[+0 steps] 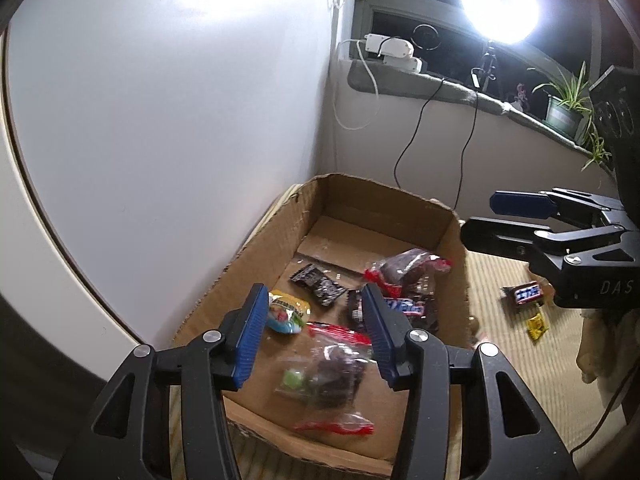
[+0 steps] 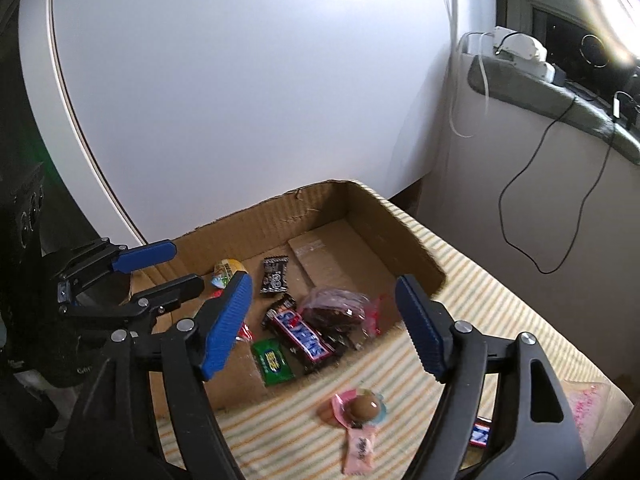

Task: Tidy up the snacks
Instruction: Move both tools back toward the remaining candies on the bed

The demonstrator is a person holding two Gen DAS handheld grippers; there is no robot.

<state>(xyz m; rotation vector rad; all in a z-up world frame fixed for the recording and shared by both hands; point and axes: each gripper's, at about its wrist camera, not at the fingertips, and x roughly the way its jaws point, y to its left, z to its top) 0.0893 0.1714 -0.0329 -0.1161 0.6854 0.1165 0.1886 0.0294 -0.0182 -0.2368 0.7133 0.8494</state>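
A shallow cardboard box [image 2: 362, 216] sits on a striped mat [image 2: 480, 280], filling the middle of both views. Inside lie a clear red-sealed bag [image 1: 324, 376], a Snickers bar [image 2: 301, 334], a green packet [image 2: 273, 361] and other snacks. Outside, at 6 o'clock in the right view, rest a round brown candy [image 2: 362, 407] and a pink wrapper [image 2: 360, 450]. The left gripper [image 1: 314, 334] hangs over the box, jaws apart and empty; the right gripper [image 2: 324, 320] is likewise spread. Best next: lower the right gripper squarely over the candy, closing gently.
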